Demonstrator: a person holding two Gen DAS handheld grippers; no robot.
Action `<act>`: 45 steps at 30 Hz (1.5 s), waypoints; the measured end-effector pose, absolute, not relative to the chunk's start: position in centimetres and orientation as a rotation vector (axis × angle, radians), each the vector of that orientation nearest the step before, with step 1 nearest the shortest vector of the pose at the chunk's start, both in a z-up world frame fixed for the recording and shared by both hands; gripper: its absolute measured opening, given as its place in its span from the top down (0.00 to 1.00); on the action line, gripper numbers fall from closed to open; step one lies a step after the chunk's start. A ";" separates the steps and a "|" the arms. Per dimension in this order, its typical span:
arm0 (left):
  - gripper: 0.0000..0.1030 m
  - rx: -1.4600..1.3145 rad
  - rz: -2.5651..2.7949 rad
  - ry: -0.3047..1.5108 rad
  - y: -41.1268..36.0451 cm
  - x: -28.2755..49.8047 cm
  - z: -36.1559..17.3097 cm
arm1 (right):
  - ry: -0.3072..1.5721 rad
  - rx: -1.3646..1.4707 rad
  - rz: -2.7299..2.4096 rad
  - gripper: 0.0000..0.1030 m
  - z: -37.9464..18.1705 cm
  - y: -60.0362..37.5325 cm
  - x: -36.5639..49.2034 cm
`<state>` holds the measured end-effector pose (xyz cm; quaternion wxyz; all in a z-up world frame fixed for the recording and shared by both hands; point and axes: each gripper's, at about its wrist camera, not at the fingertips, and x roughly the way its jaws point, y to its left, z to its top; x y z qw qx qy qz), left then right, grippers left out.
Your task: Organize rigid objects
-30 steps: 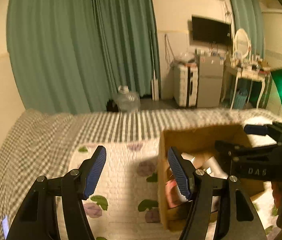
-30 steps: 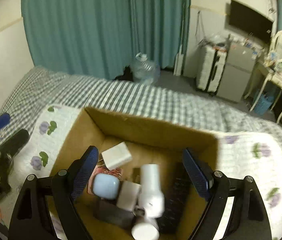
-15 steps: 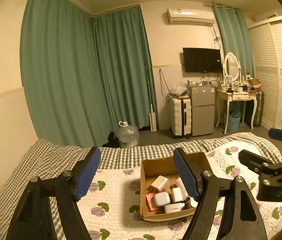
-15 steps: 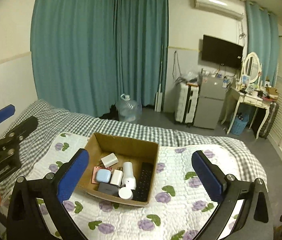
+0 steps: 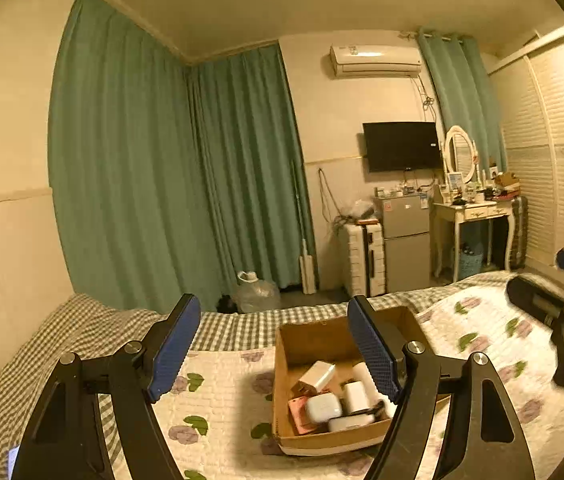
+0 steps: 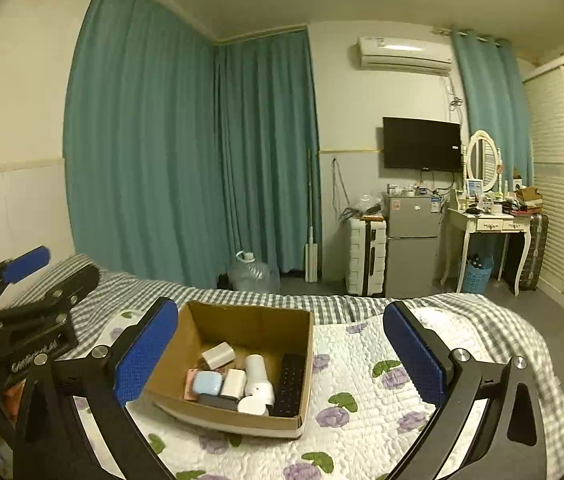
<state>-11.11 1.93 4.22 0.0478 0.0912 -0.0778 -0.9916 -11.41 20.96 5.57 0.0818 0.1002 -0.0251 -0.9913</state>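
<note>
Black gripper (image 6: 282, 354) frames, blue textured pads (image 6: 143, 354), silver screws, white lettering, perhaps a logo

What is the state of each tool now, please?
Left tool: open, holding nothing.
Right tool: open, holding nothing, above the brown cardboard box.

An open-topped cardboard box (image 6: 237, 364), crowded with small items, sits between and beyond the right fingers (image 6: 143, 354); bare quilted bed (image 6: 362, 392) surrounds it.

No legible text anywhere; only a blurred, unreadable white marking on the left gripper (image 6: 25, 304) body.
</note>
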 end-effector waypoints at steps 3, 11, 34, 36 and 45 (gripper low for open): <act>0.24 0.351 -3.070 -0.167 1.6 -12.2 2.1 | -0.090 0.325 -2.974 0.00 3.1 21.0 -12.7; 0.24 0.437 -3.062 -0.159 1.1 -13.5 -0.1 | -0.065 0.399 -2.987 0.00 0.6 20.6 -14.4; 0.24 0.532 -3.033 -0.132 0.9 -13.1 -1.2 | -0.027 0.464 -2.978 0.00 -0.3 19.8 -14.7; 0.24 0.532 -3.031 -0.146 1.0 -13.1 -1.3 | -0.025 0.463 -2.982 0.00 -0.3 19.9 -14.6; 0.24 0.531 -3.023 -0.146 1.1 -13.1 -1.3 | -0.018 0.461 -2.987 0.00 -0.4 19.8 -14.8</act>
